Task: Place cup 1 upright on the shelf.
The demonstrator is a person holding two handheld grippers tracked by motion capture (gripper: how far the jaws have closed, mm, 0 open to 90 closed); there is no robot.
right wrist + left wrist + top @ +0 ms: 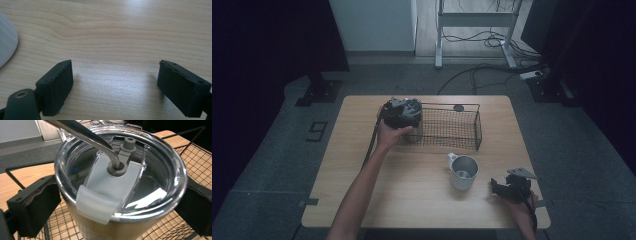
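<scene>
Two black fingers of the left gripper are pressed on the sides of the cup, one on each side, so the cup is gripped just under its lid. The cup is held upright, with its long side going up and down. A bent metal straw is stuck through the lid and leans away to the far left.

The cup is at the left end of the wire basket, at the far side of the table. Wire walls are seen around it, and mesh is seen below it. Whether its bottom is touching the mesh cannot be told.

Most of what comes next is decided by those walls. If the cup is to be taken out, it should be lifted straight up until its bottom is above the rim, and only then carried sideways. If it is tipped, the wire could be hit by the straw or by the cup.

The left hand is the nearer one by far. The right gripper is rested on the near right of the table, well apart from the basket. Its fingers are apart and nothing is held between them. A metal mug is stood just left of it, between it and the basket. The mug should be kept clear of if the cup is brought near.
</scene>
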